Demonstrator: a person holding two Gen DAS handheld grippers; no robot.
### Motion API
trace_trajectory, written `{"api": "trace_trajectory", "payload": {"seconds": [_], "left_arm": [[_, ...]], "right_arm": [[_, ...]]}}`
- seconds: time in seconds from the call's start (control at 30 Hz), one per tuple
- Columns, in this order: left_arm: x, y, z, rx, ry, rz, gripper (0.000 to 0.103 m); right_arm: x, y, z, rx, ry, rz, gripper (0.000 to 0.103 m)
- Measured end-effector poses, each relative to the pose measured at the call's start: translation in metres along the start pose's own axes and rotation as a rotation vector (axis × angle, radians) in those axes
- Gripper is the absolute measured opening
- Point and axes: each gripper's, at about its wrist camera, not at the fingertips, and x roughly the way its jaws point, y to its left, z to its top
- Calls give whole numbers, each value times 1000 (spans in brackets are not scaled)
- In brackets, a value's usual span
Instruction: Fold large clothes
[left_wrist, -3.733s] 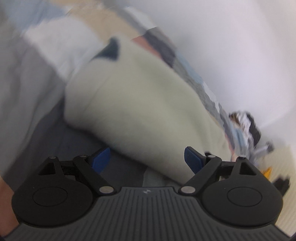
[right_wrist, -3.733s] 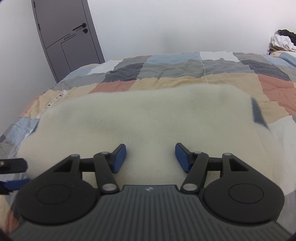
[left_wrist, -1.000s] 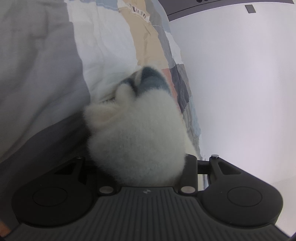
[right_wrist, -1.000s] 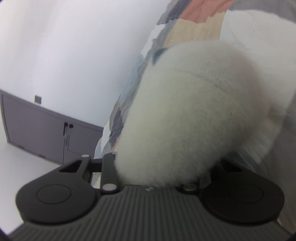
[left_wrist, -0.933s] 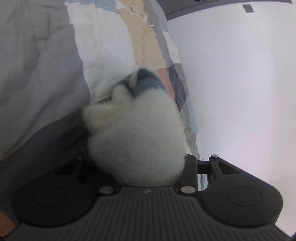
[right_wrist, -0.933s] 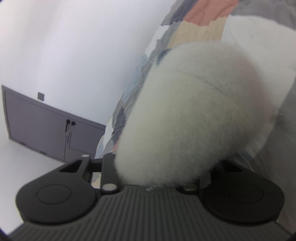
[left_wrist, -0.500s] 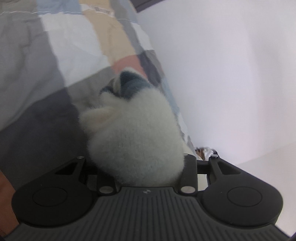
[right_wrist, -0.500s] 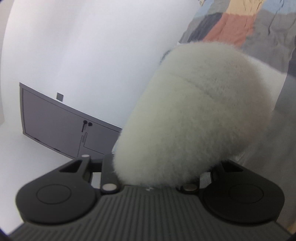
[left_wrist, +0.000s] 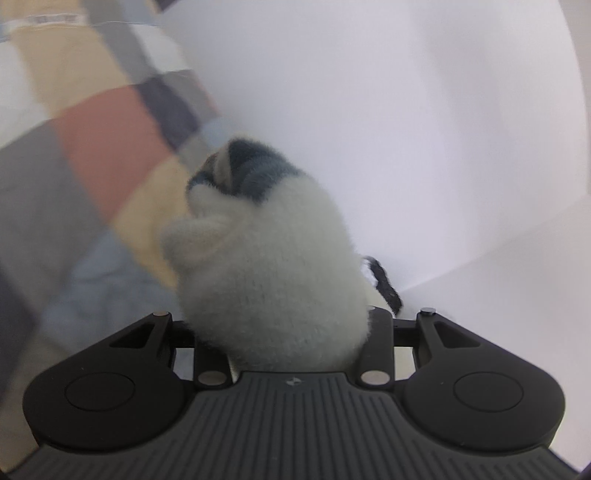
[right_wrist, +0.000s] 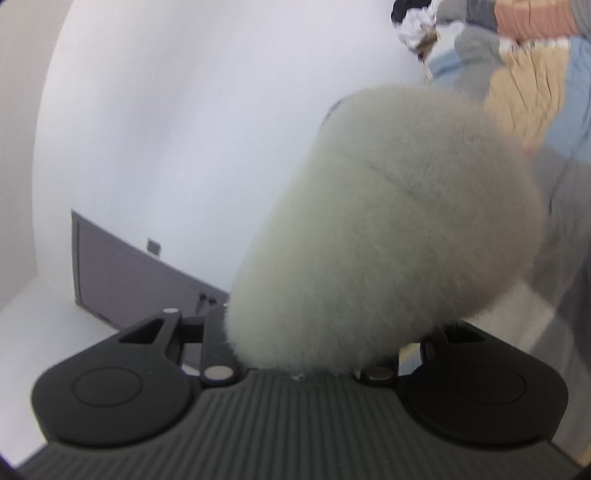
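Observation:
A fluffy cream fleece garment (left_wrist: 273, 280) with a dark blue-grey trim (left_wrist: 247, 173) bulges out between the jaws of my left gripper (left_wrist: 284, 332), which is shut on it and held above the bed. In the right wrist view the same cream fleece (right_wrist: 388, 229) fills the jaws of my right gripper (right_wrist: 314, 343), which is shut on it too. The fleece hides the fingertips of both grippers. Both views are tilted and blurred.
A patchwork quilt (left_wrist: 96, 140) in rust, tan, grey and blue covers the bed below; it also shows in the right wrist view (right_wrist: 532, 85). A pile of clothes (right_wrist: 417, 22) lies at its far end. White walls and a grey door (right_wrist: 122, 273) stand around.
Both grippers, still shut on the fleece, have lifted and swung it: the quilt has slid away to the side of each view and more wall shows. Earlier the fleece lay flat and both grippers were open.

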Motion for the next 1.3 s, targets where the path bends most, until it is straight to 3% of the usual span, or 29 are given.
{"api": "trace_trajectory", "payload": {"seconds": [0.23,0.43,0.6,0.77,0.97,1.17,1.3], "left_arm": [[75,-50,-12,43,40,-88,45],[157,-57,-29,82,101,-94,45],[227,-34,-50,121,178,-46,45],[276,10,-65,149,258,14,45],[302,55,-82,162,309,44,45],[289,76,-91,157,293,-17,46],[275,78,-104,210,281,-27,50]], "right_arm": [[1,-2,74,-38,-80,11,44],[17,-48,111,-23,-110,-28,44],[39,-107,128,7,-126,-72,44],[58,-174,117,48,-97,-130,45],[67,-239,92,115,-80,-188,44],[61,-263,75,112,-105,-120,46],[62,-277,77,119,-120,-88,49]]}}
